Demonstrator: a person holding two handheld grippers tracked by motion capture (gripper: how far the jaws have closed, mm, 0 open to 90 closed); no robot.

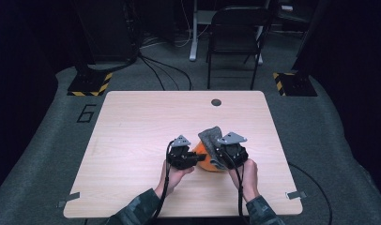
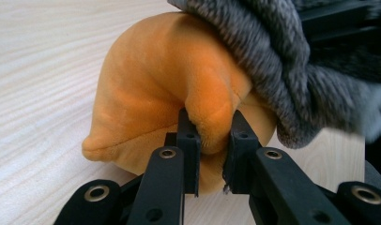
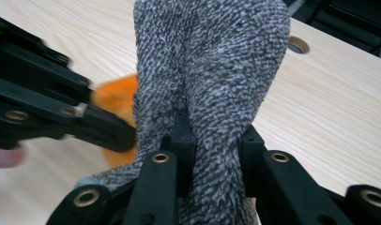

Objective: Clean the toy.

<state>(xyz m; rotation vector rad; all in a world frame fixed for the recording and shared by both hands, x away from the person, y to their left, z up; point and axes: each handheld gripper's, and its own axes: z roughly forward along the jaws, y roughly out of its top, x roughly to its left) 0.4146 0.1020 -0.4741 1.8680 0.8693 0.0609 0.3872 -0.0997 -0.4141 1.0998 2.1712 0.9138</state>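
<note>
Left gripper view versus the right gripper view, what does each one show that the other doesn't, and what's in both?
Left gripper view: the left gripper pinching a fold of the orange plush. Right gripper view: the right gripper clamped on the grey knitted cloth, plus a round hole in the table. Both: orange plush, grey cloth draped against it, light wooden tabletop.

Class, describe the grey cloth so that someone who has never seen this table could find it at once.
Start at the wooden table and go to its near right part, where two grippers meet. The grey cloth stands up there, pinched in the right gripper. It is knobbly and speckled grey, unlike the smooth orange plush beside it.
</note>
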